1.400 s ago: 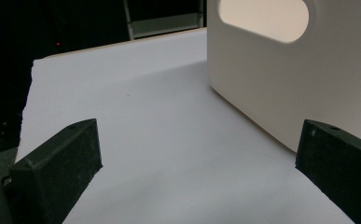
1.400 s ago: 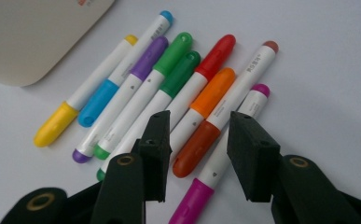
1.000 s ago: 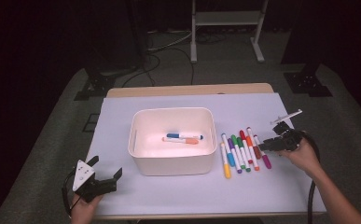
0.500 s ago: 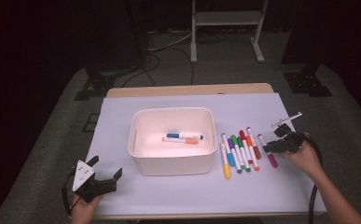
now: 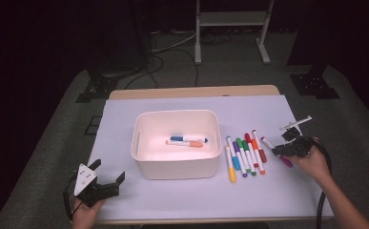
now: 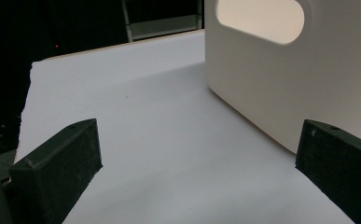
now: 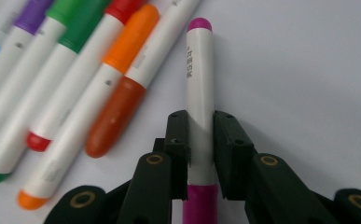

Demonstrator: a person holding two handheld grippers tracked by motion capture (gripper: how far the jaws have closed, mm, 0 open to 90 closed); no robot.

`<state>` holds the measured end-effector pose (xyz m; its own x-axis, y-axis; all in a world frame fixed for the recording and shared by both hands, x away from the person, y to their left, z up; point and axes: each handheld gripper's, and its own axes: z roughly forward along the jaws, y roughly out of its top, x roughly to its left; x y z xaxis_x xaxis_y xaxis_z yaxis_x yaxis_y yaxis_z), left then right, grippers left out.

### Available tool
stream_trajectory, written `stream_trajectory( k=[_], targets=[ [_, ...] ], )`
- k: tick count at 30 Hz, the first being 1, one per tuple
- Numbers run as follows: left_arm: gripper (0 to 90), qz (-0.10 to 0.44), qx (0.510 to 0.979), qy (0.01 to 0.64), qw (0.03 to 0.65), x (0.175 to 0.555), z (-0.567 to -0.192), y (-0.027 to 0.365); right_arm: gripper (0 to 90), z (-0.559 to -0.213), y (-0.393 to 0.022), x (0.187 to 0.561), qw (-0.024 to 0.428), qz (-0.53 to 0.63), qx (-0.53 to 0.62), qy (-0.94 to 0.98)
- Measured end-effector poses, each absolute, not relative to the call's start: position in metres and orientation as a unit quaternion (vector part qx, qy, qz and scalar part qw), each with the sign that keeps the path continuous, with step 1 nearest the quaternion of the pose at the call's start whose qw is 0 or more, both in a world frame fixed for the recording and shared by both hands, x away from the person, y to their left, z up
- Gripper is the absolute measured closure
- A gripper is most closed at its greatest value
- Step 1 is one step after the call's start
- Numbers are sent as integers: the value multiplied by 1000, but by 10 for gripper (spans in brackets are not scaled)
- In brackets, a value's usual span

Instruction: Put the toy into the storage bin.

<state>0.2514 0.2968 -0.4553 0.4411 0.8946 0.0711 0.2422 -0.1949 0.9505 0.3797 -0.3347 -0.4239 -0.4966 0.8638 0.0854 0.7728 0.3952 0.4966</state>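
Right claw (image 7: 200, 154) has just closed, clamped on one smooth magenta-capped marker (image 7: 200, 88) lying just right of six round plastic markers (image 5: 245, 155); these lie right of a white rounded bin (image 5: 176, 164) holding two markers (image 5: 188, 141); left claw (image 5: 109, 177) apart, near the bin's left corner on the pale tabletop (image 5: 182, 200).

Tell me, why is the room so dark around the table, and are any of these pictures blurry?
High view: light falls on the white table alone, the floor behind stays near black, and the picture is a little soft. Left gripper view: sharp, with the white bin brightly lit. Right gripper view: the magenta marker is crisp between the jaws of the right gripper, while the other markers soften toward the edge.
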Motion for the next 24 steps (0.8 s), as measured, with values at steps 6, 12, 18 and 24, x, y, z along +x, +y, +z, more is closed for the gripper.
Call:
stream_trajectory(
  k=[6, 12, 18, 24],
  targets=[
    [0, 335, 697, 408, 485, 252, -455, 297, 757, -401, -325, 368, 89, 267, 469, 838],
    [0, 334, 696, 409, 487, 252, -455, 297, 757, -377, -308, 357, 86, 297, 437, 844],
    [0, 332, 695, 411, 487, 252, -455, 297, 757, -350, -288, 348, 78, 328, 400, 853],
    [0, 333, 695, 411, 488, 252, -455, 297, 757, -322, -271, 344, 72, 347, 373, 858]
  ],
)
